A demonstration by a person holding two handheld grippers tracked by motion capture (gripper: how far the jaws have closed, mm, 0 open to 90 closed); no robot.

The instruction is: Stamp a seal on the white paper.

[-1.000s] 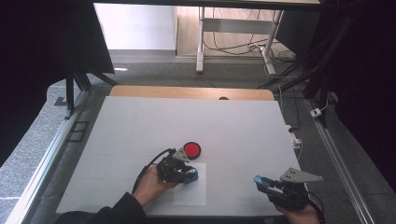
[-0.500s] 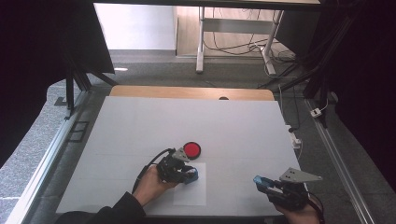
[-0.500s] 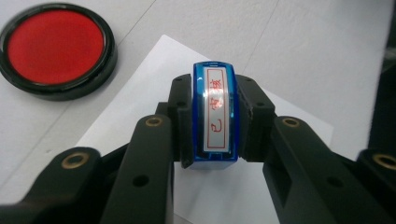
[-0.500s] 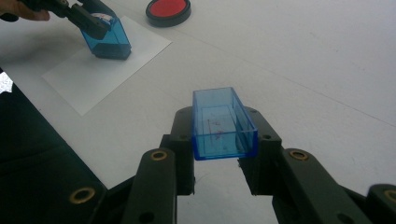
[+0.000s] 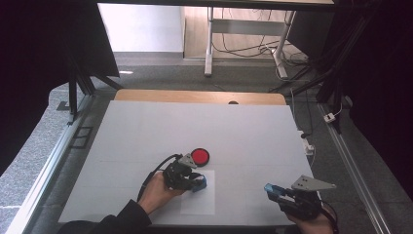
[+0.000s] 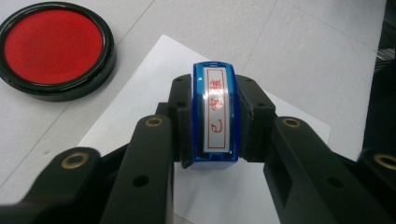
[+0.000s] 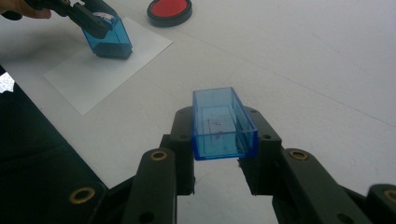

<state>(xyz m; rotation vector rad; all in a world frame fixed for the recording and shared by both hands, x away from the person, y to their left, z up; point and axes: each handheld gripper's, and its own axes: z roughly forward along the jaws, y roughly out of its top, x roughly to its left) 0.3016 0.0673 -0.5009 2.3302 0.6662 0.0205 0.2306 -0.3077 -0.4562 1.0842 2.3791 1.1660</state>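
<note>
Blue stamp [image 6: 215, 114] sits on the white paper sheet [image 5: 198, 200], just below-right of the red ink pad [image 5: 200, 156], pinched by the left tool [image 5: 197, 184]. Left gripper view alone shows the stamp's label w/ red characters in a red frame. Right gripper view shows the stamp tilted, base pressed on the sheet, plus the clear blue stamp cap [image 7: 223, 123], hollow side up. Counter [image 5: 146, 131] is pale grey w/ a wood strip at the far edge; grey floor, desk legs and cables beyond. Right tool [image 5: 272, 190], well right of the pad, is clamped on the cap.
</note>
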